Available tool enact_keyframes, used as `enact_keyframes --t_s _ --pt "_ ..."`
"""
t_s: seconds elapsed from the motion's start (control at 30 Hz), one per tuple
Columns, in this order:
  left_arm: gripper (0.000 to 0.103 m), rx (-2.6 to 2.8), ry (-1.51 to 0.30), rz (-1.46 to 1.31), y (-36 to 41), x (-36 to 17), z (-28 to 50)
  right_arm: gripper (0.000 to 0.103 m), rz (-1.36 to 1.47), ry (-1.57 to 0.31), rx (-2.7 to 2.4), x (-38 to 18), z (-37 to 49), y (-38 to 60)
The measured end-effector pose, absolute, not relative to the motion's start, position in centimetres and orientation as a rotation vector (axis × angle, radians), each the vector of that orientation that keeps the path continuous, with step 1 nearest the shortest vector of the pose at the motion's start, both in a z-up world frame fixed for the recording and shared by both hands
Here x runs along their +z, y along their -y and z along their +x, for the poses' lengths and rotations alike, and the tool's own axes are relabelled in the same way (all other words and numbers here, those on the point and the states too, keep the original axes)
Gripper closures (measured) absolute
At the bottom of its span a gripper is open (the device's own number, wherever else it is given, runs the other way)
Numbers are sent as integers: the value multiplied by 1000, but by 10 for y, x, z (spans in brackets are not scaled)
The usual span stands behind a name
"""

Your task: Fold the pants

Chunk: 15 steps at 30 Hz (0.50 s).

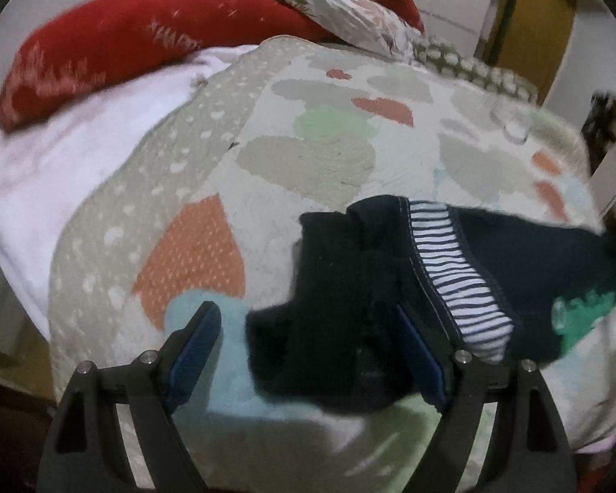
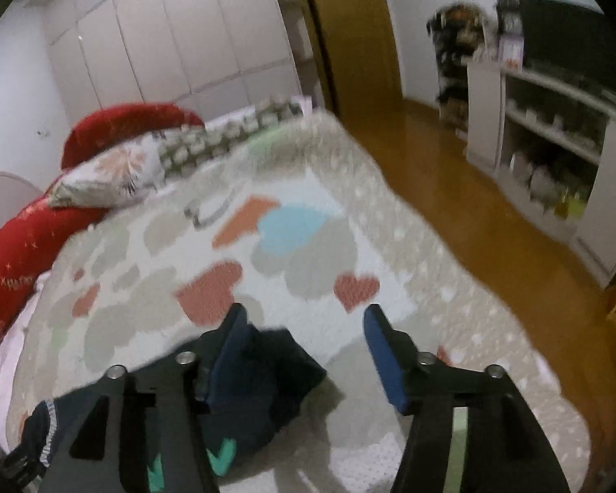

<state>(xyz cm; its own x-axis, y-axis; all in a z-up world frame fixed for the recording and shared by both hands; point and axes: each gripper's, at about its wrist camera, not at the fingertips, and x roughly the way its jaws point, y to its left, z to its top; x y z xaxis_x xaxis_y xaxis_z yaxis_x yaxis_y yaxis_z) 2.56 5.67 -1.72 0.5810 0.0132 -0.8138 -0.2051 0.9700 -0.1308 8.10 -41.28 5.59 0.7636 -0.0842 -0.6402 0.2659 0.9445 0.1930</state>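
Small dark navy pants [image 1: 341,287] with a blue-and-white striped waistband lining [image 1: 456,279] and a green print lie bunched on the heart-patterned bedspread [image 1: 316,156]. My left gripper [image 1: 308,324] is open just above them; a dark fold sits between the jaws, nearer the right blue pad [image 1: 423,353]. In the right wrist view the pants [image 2: 267,386] lie low and left. My right gripper [image 2: 304,324] is open; its left pad [image 2: 230,353] is at the cloth's edge, its right pad [image 2: 386,357] over bare bedspread [image 2: 308,246].
Red pillows [image 1: 115,41] and a floral pillow [image 1: 349,12] lie at the head of the bed. A white sheet [image 1: 61,172] shows at the left. In the right wrist view, the wooden floor [image 2: 472,205], white shelves [image 2: 554,123], a door and wardrobes lie beyond the bed's right edge.
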Motion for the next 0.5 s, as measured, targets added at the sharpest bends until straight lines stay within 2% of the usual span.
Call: enact_keyframes --t_s 0.17,0.4,0.5 --pt "19 209 -914 -343 -95 -17 -3 36 174 -706 42 77 86 344" --pt "19 255 -884 -471 -138 -21 -24 36 -91 -960 611 45 99 154" --pt "19 258 -856 -475 -148 -19 -36 35 -210 -998 725 28 92 91"
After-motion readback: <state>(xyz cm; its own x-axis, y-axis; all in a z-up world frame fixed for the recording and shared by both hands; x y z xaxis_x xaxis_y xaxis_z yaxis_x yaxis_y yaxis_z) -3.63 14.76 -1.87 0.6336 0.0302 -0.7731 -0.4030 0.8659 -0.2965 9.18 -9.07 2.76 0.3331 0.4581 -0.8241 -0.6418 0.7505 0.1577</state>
